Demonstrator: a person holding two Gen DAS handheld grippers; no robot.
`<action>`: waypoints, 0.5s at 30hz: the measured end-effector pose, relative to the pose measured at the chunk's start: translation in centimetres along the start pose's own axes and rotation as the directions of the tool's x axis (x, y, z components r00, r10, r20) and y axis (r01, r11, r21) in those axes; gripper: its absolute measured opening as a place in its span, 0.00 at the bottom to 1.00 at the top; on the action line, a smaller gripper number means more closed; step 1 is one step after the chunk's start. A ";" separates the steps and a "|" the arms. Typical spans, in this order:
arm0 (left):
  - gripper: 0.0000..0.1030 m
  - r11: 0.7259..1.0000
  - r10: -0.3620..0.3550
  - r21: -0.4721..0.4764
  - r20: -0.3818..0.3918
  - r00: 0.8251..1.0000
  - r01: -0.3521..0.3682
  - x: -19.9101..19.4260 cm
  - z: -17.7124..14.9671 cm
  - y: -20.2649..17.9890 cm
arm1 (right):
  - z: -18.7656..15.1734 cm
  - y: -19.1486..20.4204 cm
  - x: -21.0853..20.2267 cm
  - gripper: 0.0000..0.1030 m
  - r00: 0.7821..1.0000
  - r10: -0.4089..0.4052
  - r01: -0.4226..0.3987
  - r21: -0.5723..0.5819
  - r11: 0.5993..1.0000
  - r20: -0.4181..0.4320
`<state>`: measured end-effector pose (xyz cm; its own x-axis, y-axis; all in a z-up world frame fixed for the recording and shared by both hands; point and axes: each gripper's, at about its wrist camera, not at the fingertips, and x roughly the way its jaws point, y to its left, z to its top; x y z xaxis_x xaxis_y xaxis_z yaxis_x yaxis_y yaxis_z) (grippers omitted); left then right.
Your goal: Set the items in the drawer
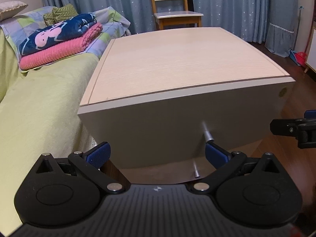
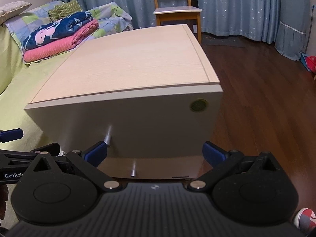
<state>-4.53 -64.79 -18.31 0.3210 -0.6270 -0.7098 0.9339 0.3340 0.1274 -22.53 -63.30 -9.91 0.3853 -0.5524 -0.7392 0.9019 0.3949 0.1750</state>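
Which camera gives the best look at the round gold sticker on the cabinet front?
The right wrist view: the round gold sticker sits large and fully visible on the white cabinet front. The left wrist view shows it small at the cabinet's edge.

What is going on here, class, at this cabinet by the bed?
A person holds two grippers in front of a pale bedside cabinet. The left gripper and right gripper are both open and empty. The upper drawer looks closed, its metal knob beside the left gripper's right finger. Nothing sits on the cabinet top. Folded blankets lie on the bed.
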 end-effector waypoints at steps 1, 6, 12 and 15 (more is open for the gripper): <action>0.99 1.000 0.002 0.002 0.003 1.000 -0.002 -0.6 -0.2 -0.1 | -0.2 0.0 -0.5 0.99 1.000 0.000 0.000 0.002 1.000 0.004; 0.99 1.000 0.007 -0.005 0.013 1.000 -0.007 -3.0 -1.1 -0.1 | -0.8 -0.1 -3.2 0.99 1.000 0.002 -0.002 0.002 1.000 0.027; 0.99 1.000 0.006 -0.024 0.021 1.000 -0.005 -5.6 -2.1 -0.2 | -1.5 -0.1 -5.8 0.99 0.999 0.011 -0.011 0.004 1.000 0.050; 0.99 0.999 0.001 -0.033 0.031 1.000 0.000 -6.7 -2.5 -0.3 | -1.9 -0.1 -7.1 0.99 0.998 0.016 -0.017 0.005 1.000 0.060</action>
<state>-7.34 -58.91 -15.32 0.3263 -0.6483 -0.6879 0.9284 0.3567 0.1042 -25.75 -58.06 -5.90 0.4111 -0.5892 -0.6956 0.8963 0.4003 0.1906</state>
